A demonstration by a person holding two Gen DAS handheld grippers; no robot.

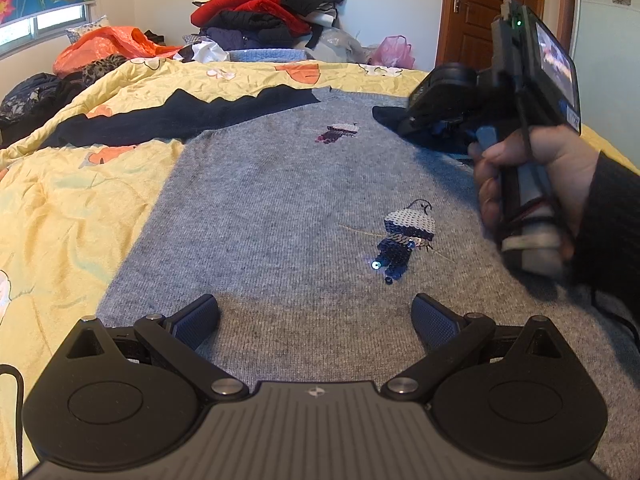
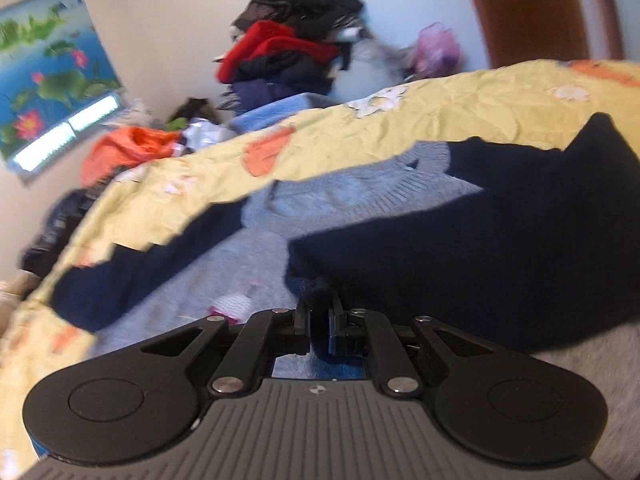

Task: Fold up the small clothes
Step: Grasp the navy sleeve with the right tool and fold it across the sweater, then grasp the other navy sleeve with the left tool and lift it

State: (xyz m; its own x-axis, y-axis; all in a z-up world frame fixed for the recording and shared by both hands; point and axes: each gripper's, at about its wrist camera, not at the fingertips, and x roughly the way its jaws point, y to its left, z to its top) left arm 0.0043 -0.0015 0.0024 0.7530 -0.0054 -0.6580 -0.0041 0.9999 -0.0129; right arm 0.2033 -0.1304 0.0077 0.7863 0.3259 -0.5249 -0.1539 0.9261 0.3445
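Observation:
A small grey knit sweater (image 1: 280, 208) with navy sleeves and sequin figures lies flat on the yellow quilt (image 1: 60, 216). My left gripper (image 1: 316, 316) is open and empty, low over the sweater's hem. My right gripper (image 2: 319, 312) is shut on the right navy sleeve (image 2: 480, 248) and holds it over the grey body (image 2: 224, 264). In the left wrist view the right gripper (image 1: 404, 122) is at the sweater's far right with the sleeve end (image 1: 386, 116) at its tips. The left navy sleeve (image 1: 160, 120) lies stretched out to the left.
A tall pile of red, black and navy clothes (image 1: 264, 12) stands at the far end of the bed, with an orange bag (image 1: 104, 46) and a pink bag (image 1: 394, 52) beside it. A wooden door (image 1: 488, 12) is at the back right.

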